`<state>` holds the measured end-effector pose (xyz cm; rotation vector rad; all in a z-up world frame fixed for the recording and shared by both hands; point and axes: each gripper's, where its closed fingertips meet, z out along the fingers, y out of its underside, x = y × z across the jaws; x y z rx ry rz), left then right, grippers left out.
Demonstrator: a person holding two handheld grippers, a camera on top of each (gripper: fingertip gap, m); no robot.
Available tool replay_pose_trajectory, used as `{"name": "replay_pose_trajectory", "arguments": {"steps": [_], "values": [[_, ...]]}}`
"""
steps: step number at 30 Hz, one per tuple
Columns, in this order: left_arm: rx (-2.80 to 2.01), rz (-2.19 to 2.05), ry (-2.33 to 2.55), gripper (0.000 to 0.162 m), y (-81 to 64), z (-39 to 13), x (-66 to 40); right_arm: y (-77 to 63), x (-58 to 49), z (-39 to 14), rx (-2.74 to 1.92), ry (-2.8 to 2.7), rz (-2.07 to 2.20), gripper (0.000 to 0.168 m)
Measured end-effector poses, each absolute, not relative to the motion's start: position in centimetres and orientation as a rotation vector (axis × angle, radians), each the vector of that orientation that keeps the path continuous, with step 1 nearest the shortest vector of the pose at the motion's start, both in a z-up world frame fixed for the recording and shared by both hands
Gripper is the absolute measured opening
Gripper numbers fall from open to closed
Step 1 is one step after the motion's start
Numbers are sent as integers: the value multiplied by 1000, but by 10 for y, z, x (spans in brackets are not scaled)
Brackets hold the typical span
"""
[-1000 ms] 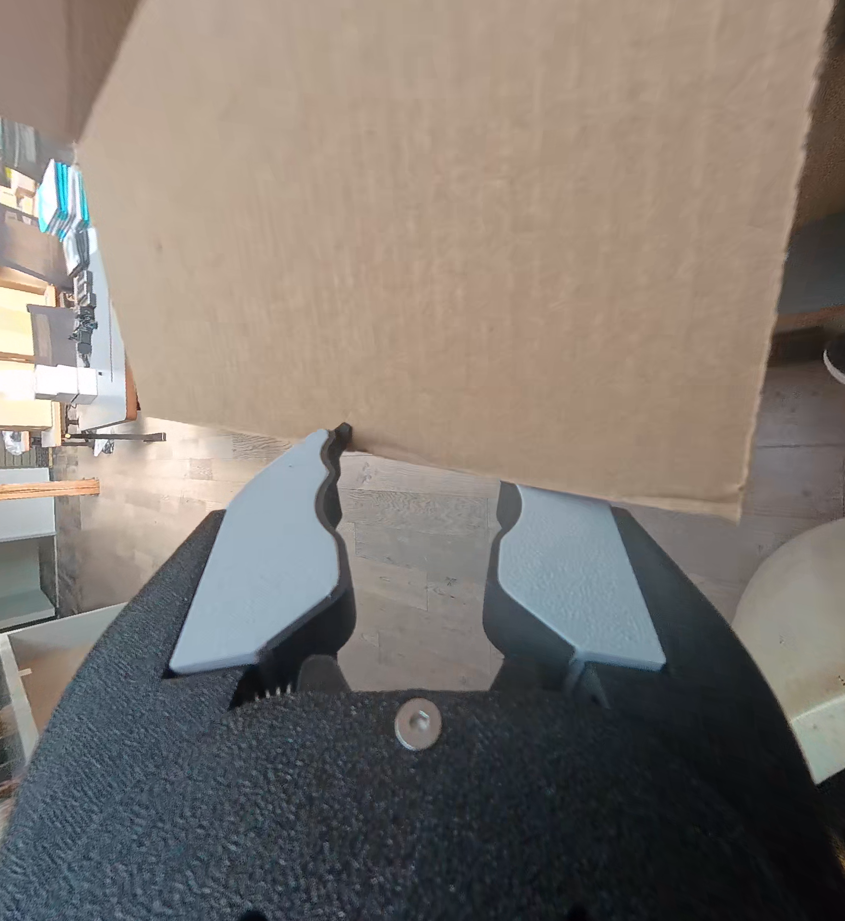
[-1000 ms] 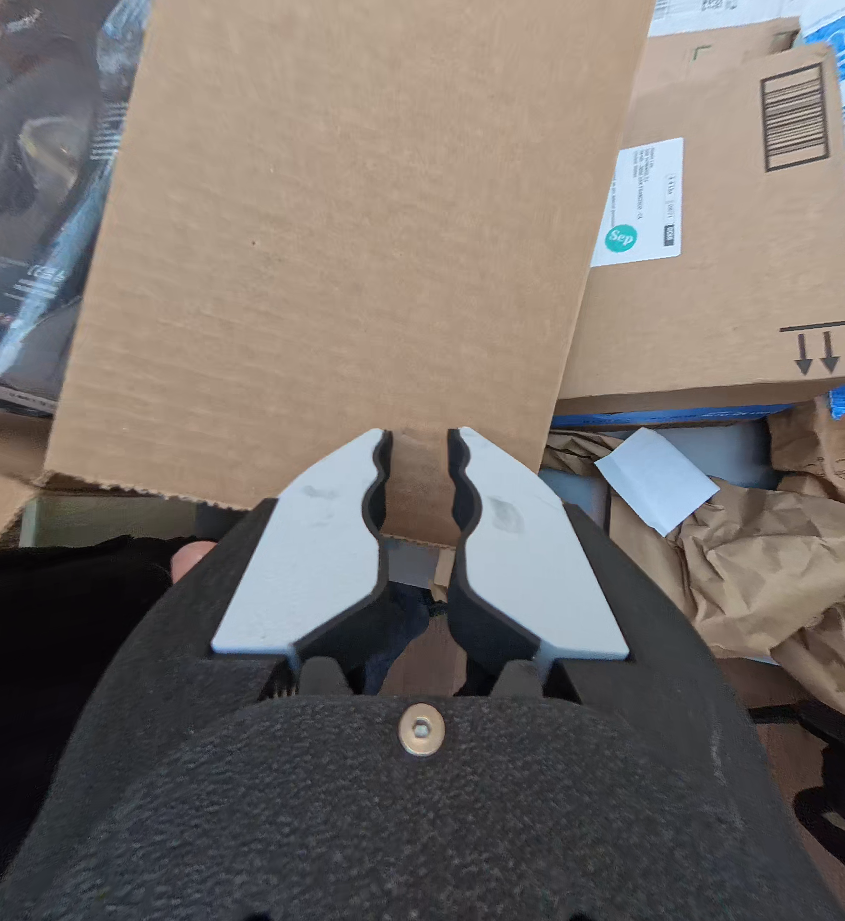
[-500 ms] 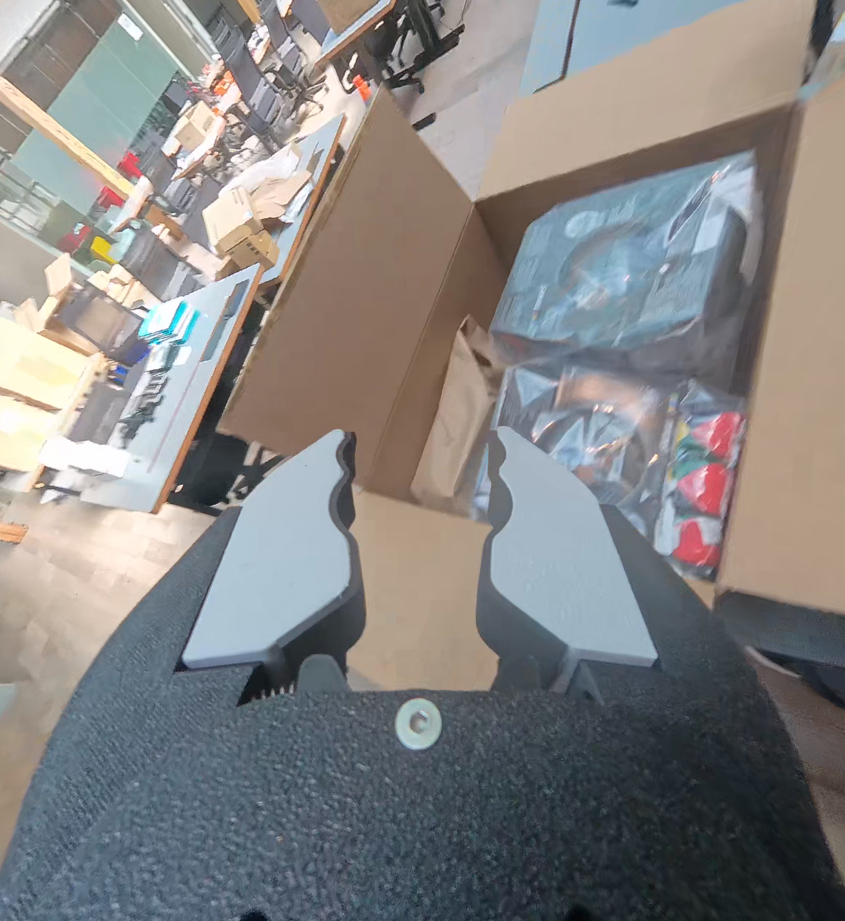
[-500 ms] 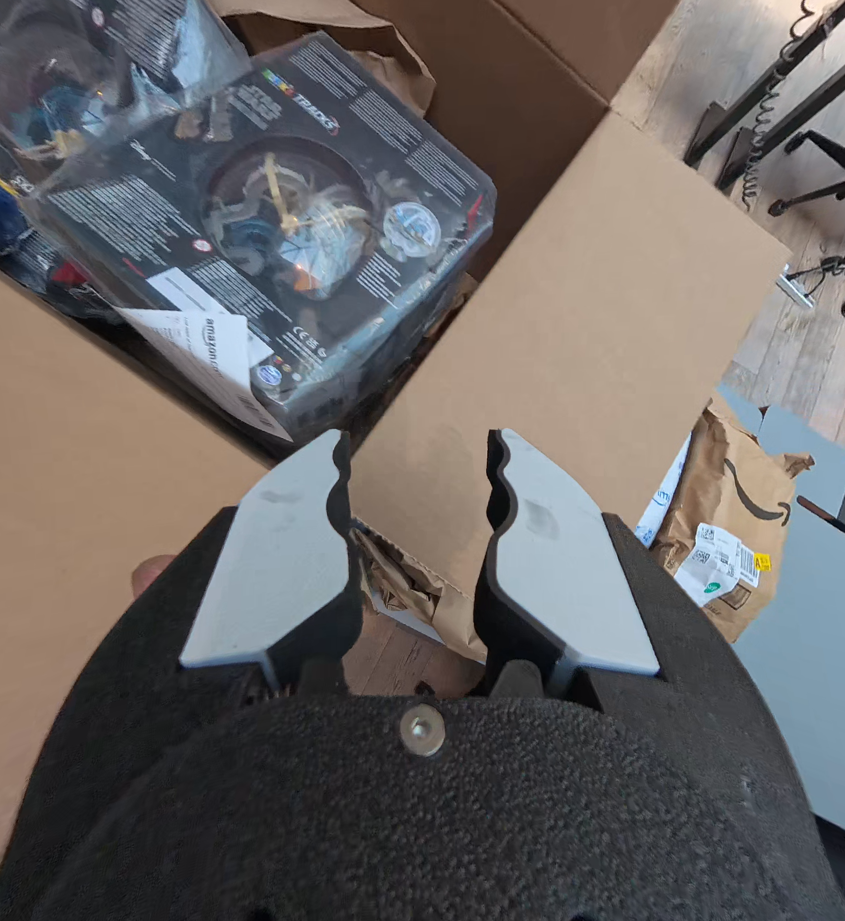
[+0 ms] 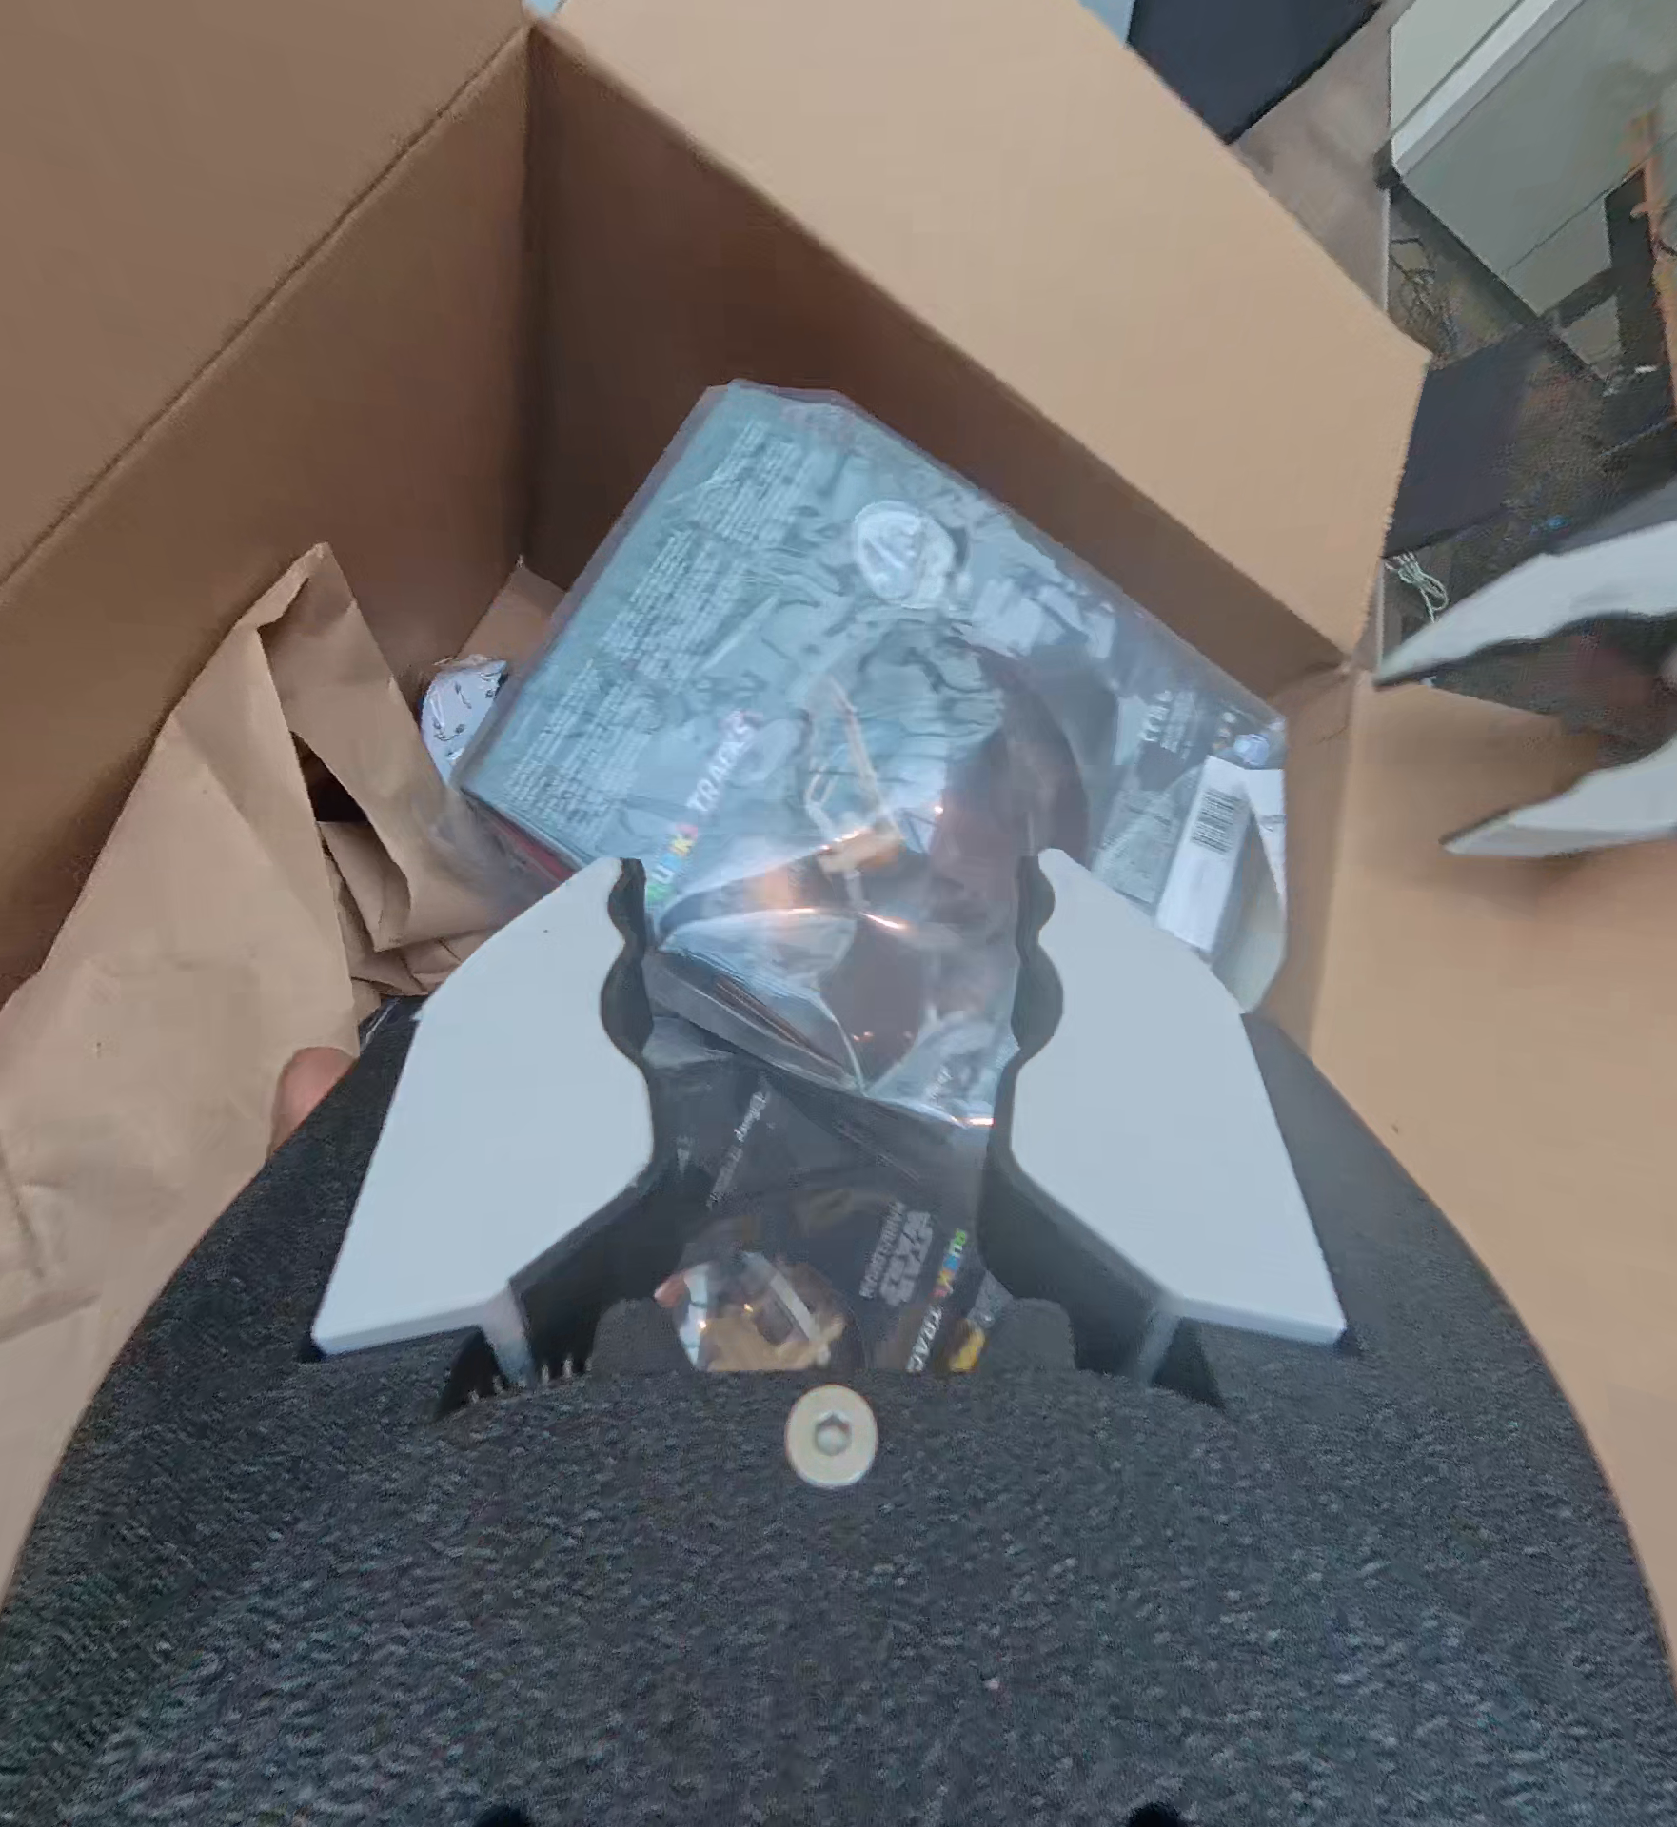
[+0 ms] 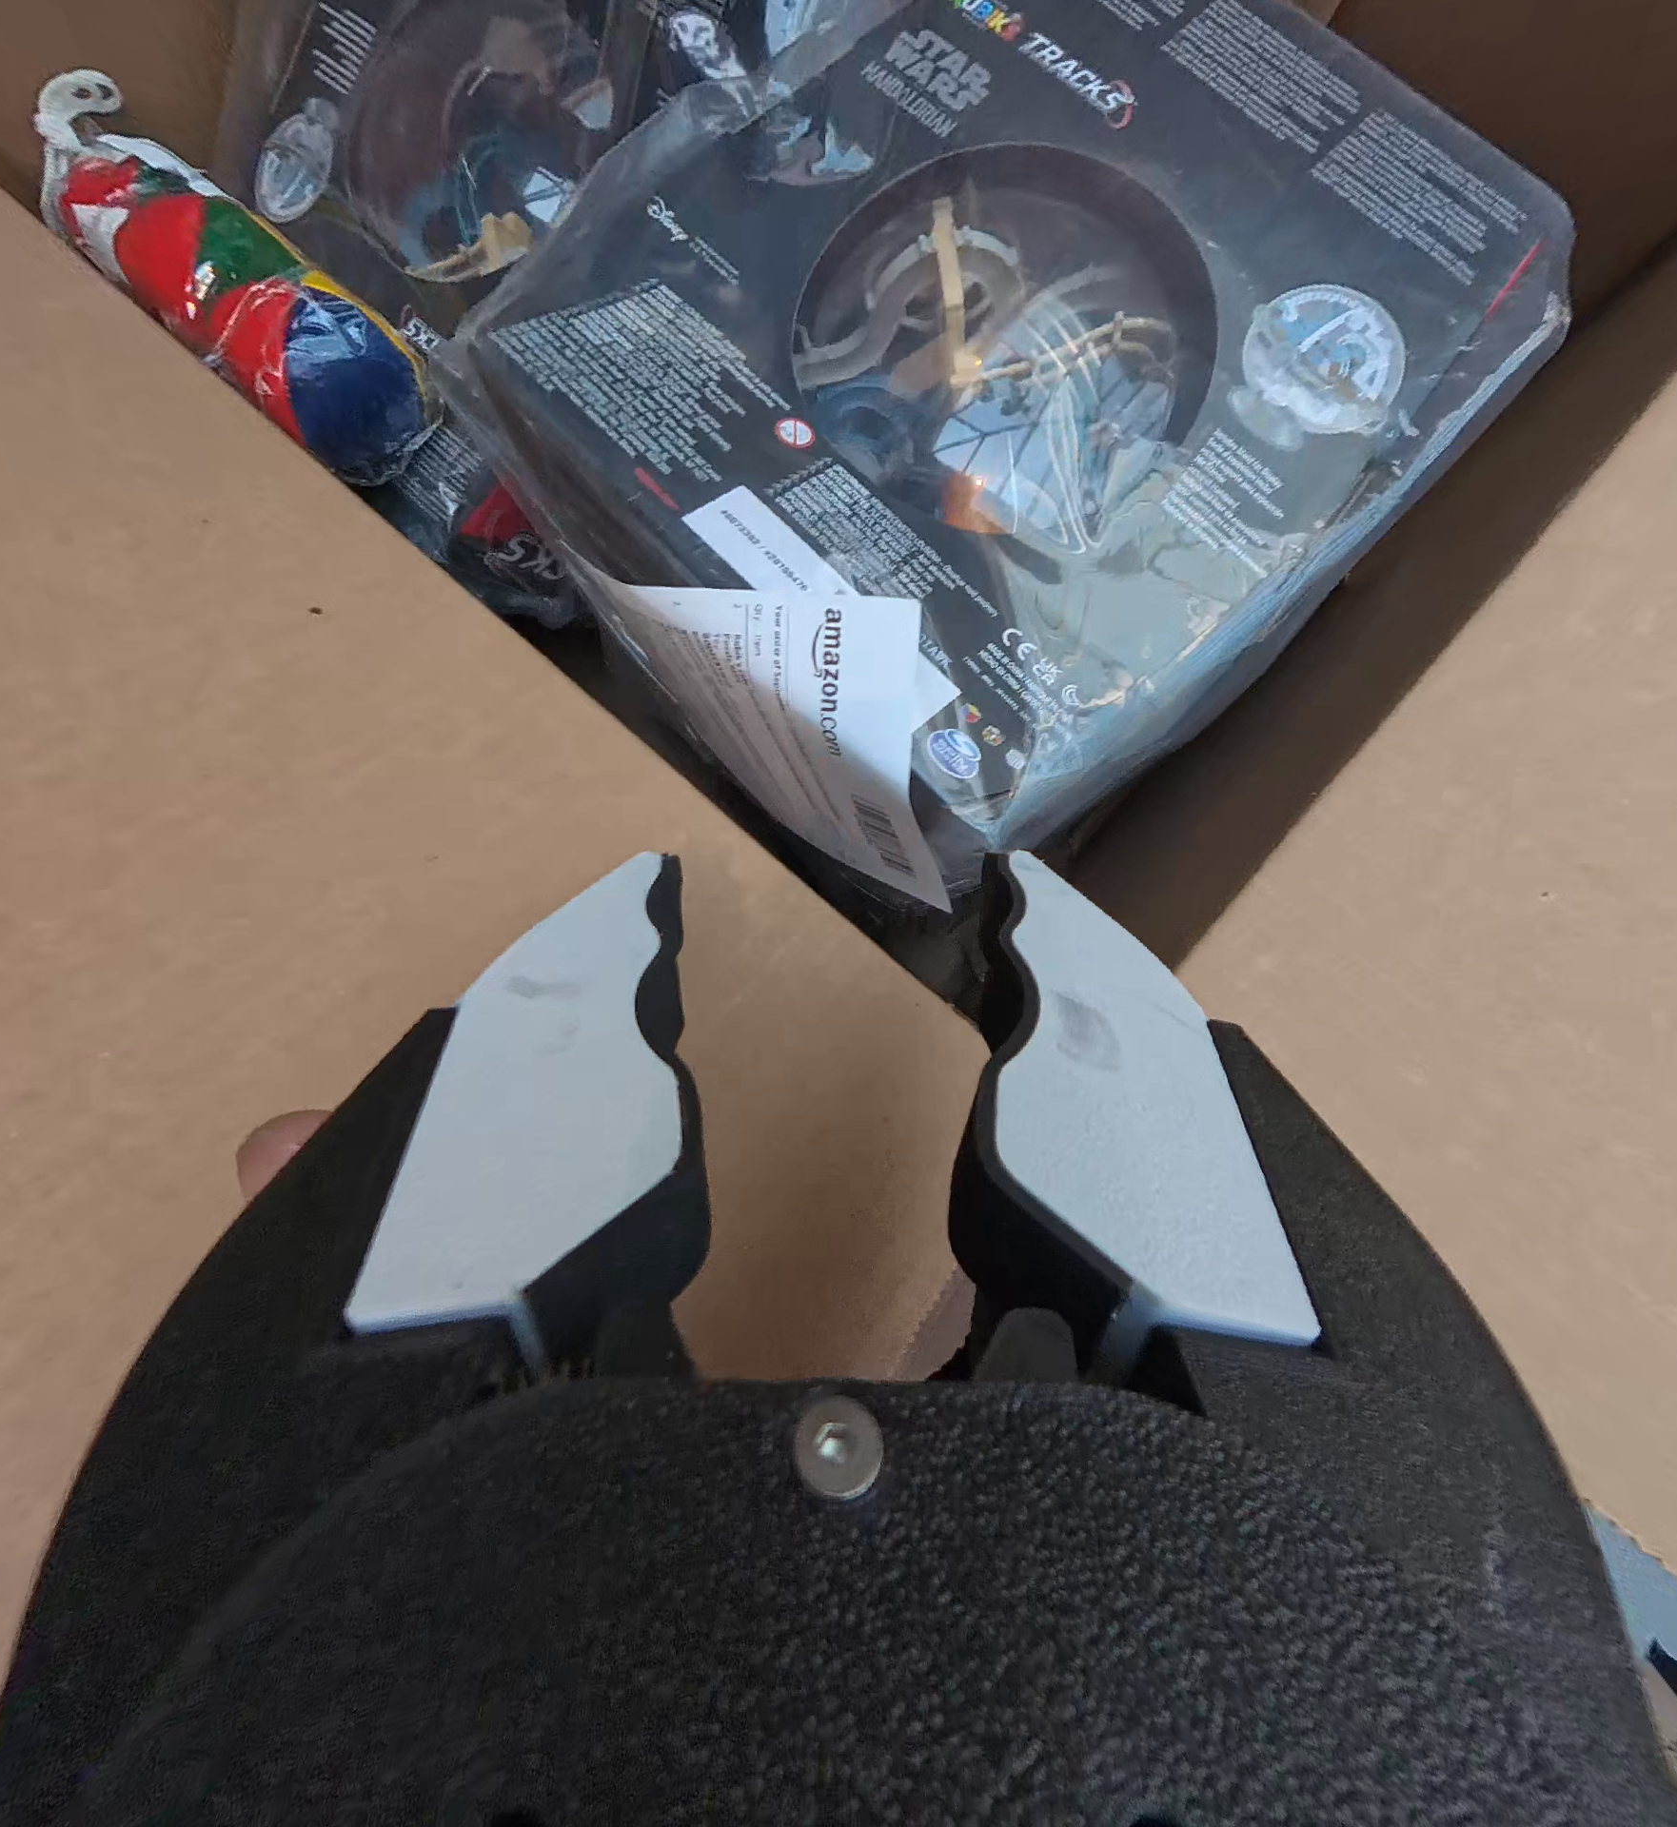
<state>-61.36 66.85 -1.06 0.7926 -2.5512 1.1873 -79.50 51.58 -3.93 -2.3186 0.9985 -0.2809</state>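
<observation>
An open cardboard box (image 5: pixel 815 247) holds a dark toy box wrapped in clear plastic (image 5: pixel 864 643), tilted up against the far wall. My left gripper (image 5: pixel 830 870) is open and empty, just above that toy box's near edge, with a second wrapped toy box (image 5: pixel 815 1265) showing between its fingers. My right gripper (image 6: pixel 833 865) is open and empty above the corner where two box flaps meet, and it also shows in the left wrist view (image 5: pixel 1413 763). The tilted toy box (image 6: pixel 1013 395) lies just beyond its fingertips, with a white paper slip (image 6: pixel 815 712) on it.
Crumpled brown packing paper (image 5: pixel 172 989) fills the box's left side. A red, green and blue soft item in plastic (image 6: pixel 241 297) and another toy box (image 6: pixel 439 148) lie deeper in. The flaps (image 6: pixel 221 791) (image 6: pixel 1458 890) stand open. Desks and cables stand beyond the box (image 5: pixel 1606 198).
The right gripper was closed on a flap edge a second ago and is now open. Both flaps have swung outward. Both grippers moved over the box opening, the left down close to the toy box.
</observation>
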Motion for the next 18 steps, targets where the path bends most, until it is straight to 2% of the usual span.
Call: {"name": "replay_pose_trajectory", "arguments": {"steps": [1,12,18], "values": [[838,1174,-2543,74,665,-23,-602,517,-799,-41,-2303,1002,-275,58],[942,1034,-2552,83,646,-99,-534,515,-821,-48,-2195,1048,-258,54],[722,930,-2494,85,634,-118,-541,516,-821,-50,-2191,1053,-241,54]]}}
